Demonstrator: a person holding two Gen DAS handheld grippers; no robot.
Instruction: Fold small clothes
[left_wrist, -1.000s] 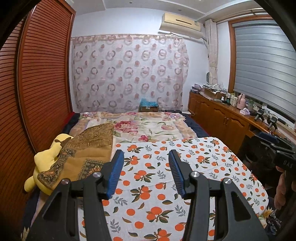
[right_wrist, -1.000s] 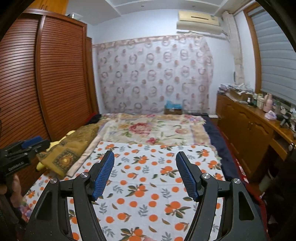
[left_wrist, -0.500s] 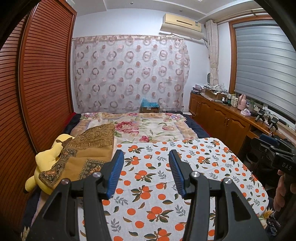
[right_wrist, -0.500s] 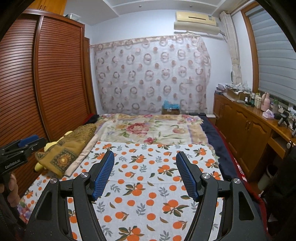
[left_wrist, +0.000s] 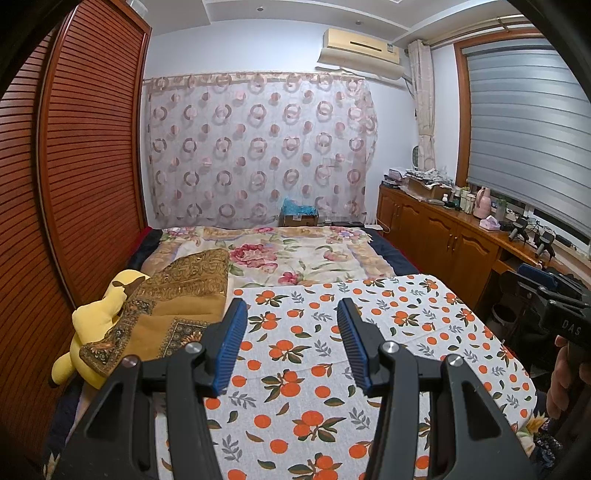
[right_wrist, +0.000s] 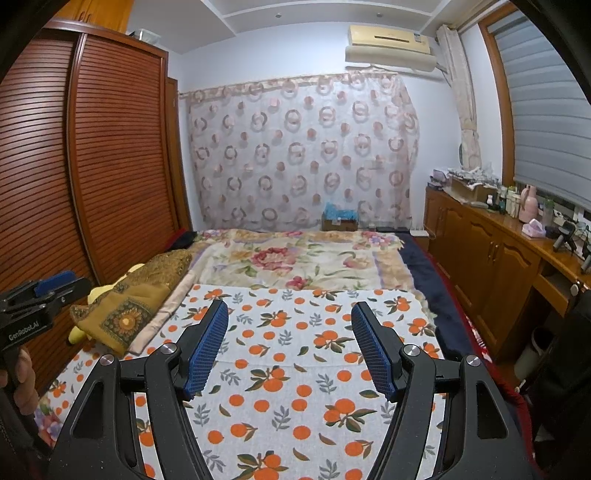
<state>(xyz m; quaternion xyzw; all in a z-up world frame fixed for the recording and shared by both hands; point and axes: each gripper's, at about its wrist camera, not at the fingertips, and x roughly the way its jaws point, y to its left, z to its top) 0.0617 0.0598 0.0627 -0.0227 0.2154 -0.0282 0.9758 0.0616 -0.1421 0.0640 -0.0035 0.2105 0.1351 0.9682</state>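
Below both pairs of tongs lies a bed, and each pair points slightly downward over it. The left tongs stand partly open with nothing between their blue pads. The right tongs stand wider, also empty. Beneath and ahead of both spreads an orange-print cloth, flat on the bed; whether it is a garment cannot be told. Beyond it lies a floral blanket.

To the left of the left tongs sits a yellow plush, partly under a folded brown cloth. The left view shows most of the plush; the right view shows only a sliver of it under that cloth.

At the right edge of the left view, the right tongs' black body and a few of the person's fingers appear, cut off. At the left edge of the right view, the left tongs' body and a hand appear, also cut off.

Well to the right stands a wooden surface with small bottles too tiny to make out.
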